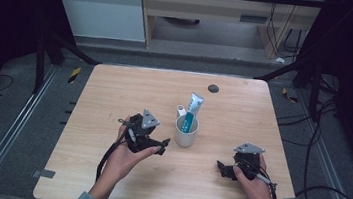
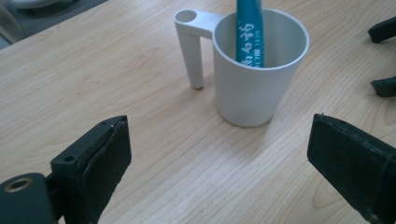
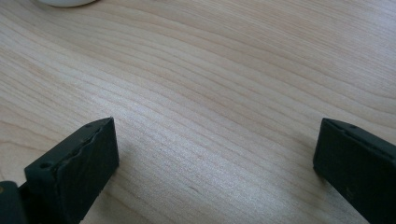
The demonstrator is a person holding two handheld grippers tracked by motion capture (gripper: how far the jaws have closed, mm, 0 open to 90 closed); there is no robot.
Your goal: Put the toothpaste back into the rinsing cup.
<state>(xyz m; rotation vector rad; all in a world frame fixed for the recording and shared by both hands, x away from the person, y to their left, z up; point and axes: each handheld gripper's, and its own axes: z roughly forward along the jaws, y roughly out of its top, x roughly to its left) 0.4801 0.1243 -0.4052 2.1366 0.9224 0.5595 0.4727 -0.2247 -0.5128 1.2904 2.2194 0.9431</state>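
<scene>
A white cup with a hollow handle stands near the middle of the wooden table; a teal and white toothpaste tube leans upright in it. My left gripper is just left of the cup, open, its jaws pointing at the cup. In the left gripper view the cup and tube sit a short way ahead of the spread jaws, nothing between them. My right gripper rests low at the cup's right front, open, over bare wood.
A small dark round disc lies near the table's far edge. The right gripper's fingertips show at the right edge of the left gripper view. Cables and black frame bars surround the table on the floor.
</scene>
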